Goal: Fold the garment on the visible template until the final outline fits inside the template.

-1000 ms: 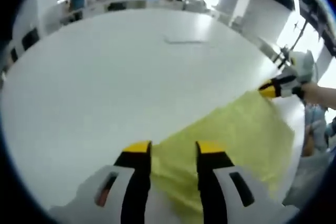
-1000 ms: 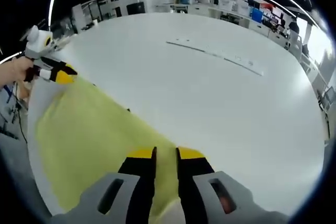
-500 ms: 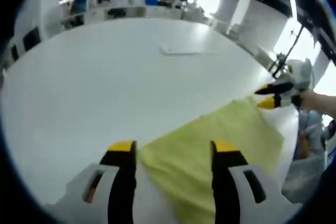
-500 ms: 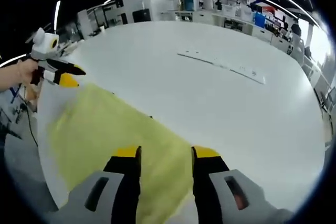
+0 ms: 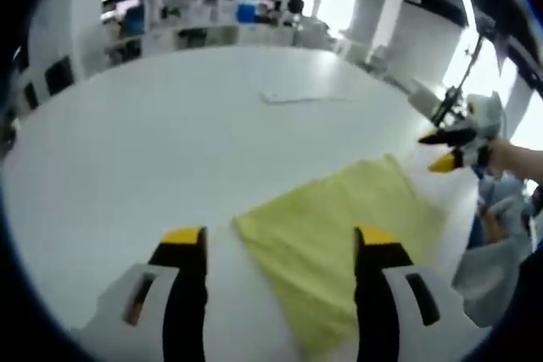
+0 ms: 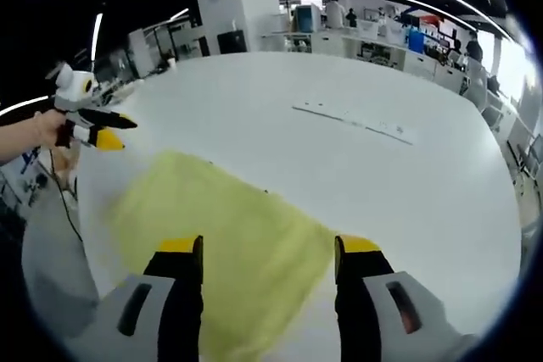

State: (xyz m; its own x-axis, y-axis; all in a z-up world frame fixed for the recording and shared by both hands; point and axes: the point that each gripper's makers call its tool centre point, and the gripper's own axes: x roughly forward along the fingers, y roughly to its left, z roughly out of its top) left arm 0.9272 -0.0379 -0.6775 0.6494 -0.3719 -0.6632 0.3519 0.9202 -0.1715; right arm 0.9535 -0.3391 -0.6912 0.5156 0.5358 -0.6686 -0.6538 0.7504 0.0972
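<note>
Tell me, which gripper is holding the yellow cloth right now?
Neither one. The left gripper and the right gripper both have their jaws spread wide, and the yellow cloth lies flat on the white table.

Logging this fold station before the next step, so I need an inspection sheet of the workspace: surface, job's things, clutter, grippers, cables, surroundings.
Surface: white table, bare and glossy around the cloth.
Job's things: yellow garment lying flat as a folded rectangle near the table edge; a faint thin outline strip lies farther out on the table, apart from the garment; whether it is the template cannot be told.
Clutter: nothing seen.
Grippers: left gripper open, jaws spread over the garment's corner, not gripping; right gripper open above the garment.
Cables: a dark cable hangs off the table edge.
Surroundings: benches and shelving behind the table.
</note>
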